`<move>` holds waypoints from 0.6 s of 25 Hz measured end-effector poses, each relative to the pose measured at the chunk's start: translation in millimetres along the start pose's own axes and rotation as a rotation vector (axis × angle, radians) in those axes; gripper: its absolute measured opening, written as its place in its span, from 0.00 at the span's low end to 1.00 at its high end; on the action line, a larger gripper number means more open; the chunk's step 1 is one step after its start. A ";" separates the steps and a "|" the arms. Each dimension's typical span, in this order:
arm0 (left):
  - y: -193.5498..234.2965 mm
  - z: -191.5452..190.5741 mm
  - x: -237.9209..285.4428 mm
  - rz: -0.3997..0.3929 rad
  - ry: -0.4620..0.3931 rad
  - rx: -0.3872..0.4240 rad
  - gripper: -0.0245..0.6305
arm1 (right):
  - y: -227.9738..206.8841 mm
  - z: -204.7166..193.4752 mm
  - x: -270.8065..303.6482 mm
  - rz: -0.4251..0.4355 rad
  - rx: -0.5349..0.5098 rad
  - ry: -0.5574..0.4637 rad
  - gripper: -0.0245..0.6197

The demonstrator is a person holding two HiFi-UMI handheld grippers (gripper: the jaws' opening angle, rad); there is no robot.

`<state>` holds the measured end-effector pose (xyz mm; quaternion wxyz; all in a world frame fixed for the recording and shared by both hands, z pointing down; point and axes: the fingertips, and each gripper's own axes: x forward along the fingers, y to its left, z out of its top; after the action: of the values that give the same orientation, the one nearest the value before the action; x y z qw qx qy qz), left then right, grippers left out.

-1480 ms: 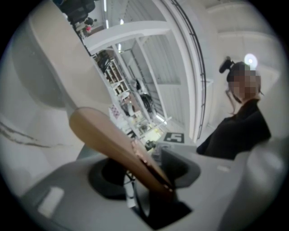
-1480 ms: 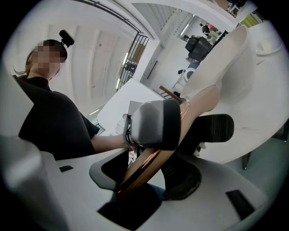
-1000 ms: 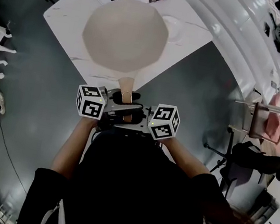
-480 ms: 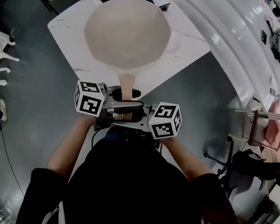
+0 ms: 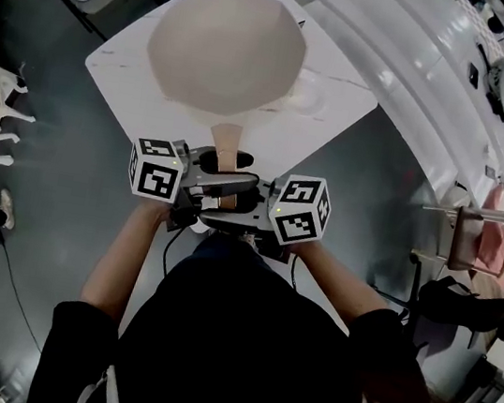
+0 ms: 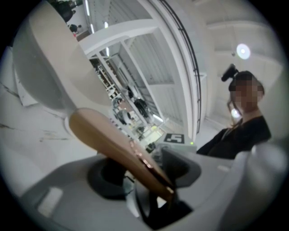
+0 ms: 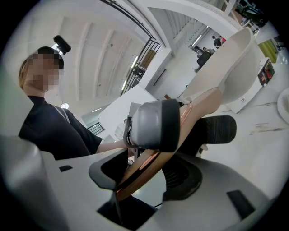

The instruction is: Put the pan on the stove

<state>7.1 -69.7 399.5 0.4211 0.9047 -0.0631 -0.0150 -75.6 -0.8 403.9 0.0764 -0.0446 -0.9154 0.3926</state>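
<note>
While both grippers clamp the handle [image 5: 227, 144], the pan [image 5: 227, 48] hangs at 12 o'clock from your hands, over the far half of the white table [image 5: 340, 96]. The left gripper [image 5: 208, 168] comes in from 9 o'clock and its jaws pinch the tan handle near its end. The right gripper [image 5: 245, 197] comes in from 3 o'clock and its jaws squeeze the same handle just beside the other pair. Neither pair is spread free; each gripper view shows the handle wedged between the pads.

Step in hand, as I read it: carry, with the pan apparently off the table and not yet set down. The head view does not show the stove, since the bowl covers that end of the table. In the right gripper view a white unit with a small panel [image 7: 264, 74] sits at 3 o'clock of the bowl, probably the stove.

Next move calls for centring the bowl over the burner, lowering it level with both grips matched so the handle does not twist, and releasing only once the base sits flat.
</note>
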 end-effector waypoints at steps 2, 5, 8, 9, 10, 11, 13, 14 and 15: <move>3.9 10.7 -1.0 -0.003 -0.004 0.001 0.40 | -5.0 10.2 0.5 -0.001 -0.003 0.000 0.38; 12.9 24.7 -3.8 -0.002 -0.007 0.006 0.40 | -14.0 24.2 2.3 -0.001 -0.009 0.001 0.38; 21.4 38.6 -5.8 -0.001 -0.004 0.012 0.40 | -23.7 37.1 4.1 -0.005 -0.011 0.000 0.38; 25.0 42.7 -6.9 -0.002 -0.004 0.010 0.40 | -27.6 41.2 5.2 -0.008 -0.012 0.001 0.38; 28.8 46.7 -8.3 -0.003 -0.004 0.007 0.40 | -31.6 45.4 6.7 -0.009 -0.013 0.001 0.38; 32.7 50.9 -9.8 -0.004 -0.002 0.005 0.40 | -35.7 49.9 8.2 -0.010 -0.013 0.001 0.38; 40.5 59.8 -11.3 -0.005 0.002 0.009 0.41 | -43.9 59.0 9.7 -0.011 -0.014 -0.002 0.38; 44.3 64.8 -11.4 -0.006 0.004 0.014 0.41 | -48.1 63.7 9.9 -0.013 -0.015 -0.003 0.38; 48.0 70.0 -11.5 -0.006 0.004 0.017 0.41 | -52.4 68.6 10.0 -0.015 -0.017 -0.004 0.38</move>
<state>-14.8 -152.0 390.7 0.4136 0.9084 -0.0595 -0.0139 -98.6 -84.2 396.3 0.0772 -0.0376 -0.9192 0.3844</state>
